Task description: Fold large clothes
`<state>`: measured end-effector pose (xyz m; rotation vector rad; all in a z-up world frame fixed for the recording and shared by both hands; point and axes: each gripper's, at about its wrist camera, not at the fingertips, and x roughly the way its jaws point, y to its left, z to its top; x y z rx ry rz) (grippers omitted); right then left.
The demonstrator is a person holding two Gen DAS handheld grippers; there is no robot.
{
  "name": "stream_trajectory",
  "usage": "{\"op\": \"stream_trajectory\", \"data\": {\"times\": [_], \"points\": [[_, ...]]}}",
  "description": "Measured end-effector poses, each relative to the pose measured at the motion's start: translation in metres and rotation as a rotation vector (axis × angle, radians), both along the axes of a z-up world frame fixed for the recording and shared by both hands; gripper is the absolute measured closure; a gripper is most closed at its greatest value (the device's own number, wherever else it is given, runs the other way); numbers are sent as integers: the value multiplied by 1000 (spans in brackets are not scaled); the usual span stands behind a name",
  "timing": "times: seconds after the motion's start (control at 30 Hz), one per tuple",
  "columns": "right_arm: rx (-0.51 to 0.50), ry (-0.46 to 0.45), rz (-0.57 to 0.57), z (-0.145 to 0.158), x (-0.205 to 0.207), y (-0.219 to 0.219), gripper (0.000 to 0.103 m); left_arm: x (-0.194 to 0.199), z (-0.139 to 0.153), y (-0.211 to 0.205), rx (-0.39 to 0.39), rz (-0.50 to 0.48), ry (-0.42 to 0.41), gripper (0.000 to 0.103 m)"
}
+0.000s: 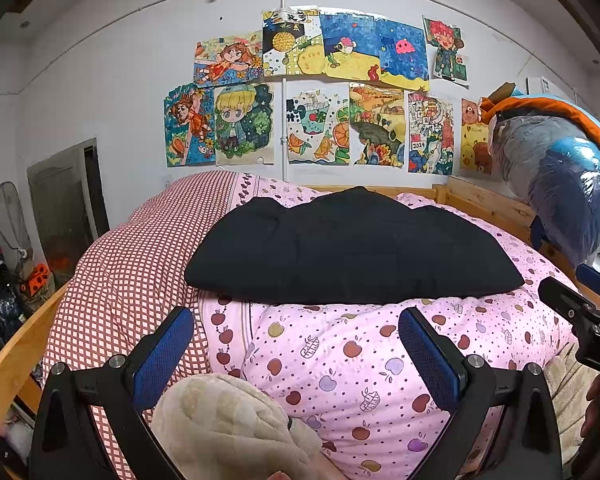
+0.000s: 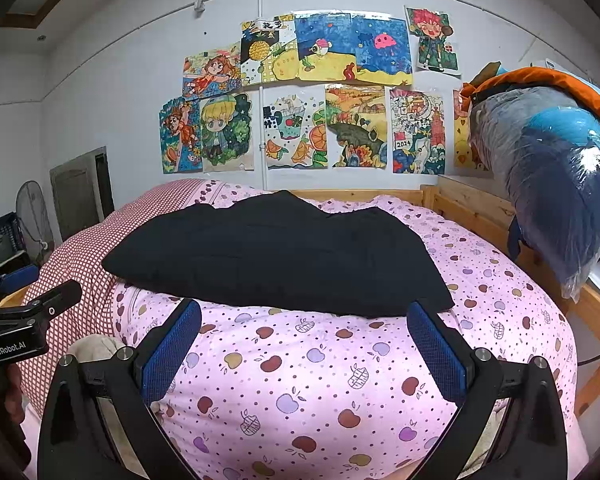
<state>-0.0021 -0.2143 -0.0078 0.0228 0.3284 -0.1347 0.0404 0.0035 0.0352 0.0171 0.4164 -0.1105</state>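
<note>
Your left tool (image 1: 296,344) and right tool (image 2: 304,340) both sit wide apart, gripping nothing, above the pink apple-print quilt (image 2: 300,380). The black garment (image 1: 348,248) lies folded flat on the quilt, mid-bed, just beyond the fingertips. Drawings (image 1: 312,92) cover the wall behind.

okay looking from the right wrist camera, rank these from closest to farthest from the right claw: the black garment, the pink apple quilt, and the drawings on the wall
1. Pink apple quilt: directly under and between the open right claw.
2. Black garment: lying on the quilt just ahead of the fingertips.
3. Drawings: on the wall beyond the bed's far end.
</note>
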Motion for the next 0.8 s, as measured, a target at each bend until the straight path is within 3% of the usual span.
{"op": "stream_trajectory", "data": {"times": [0.8], "points": [[10,20,0,-9,1,-1,2,6,-9,1,13,20,40,0]]}}
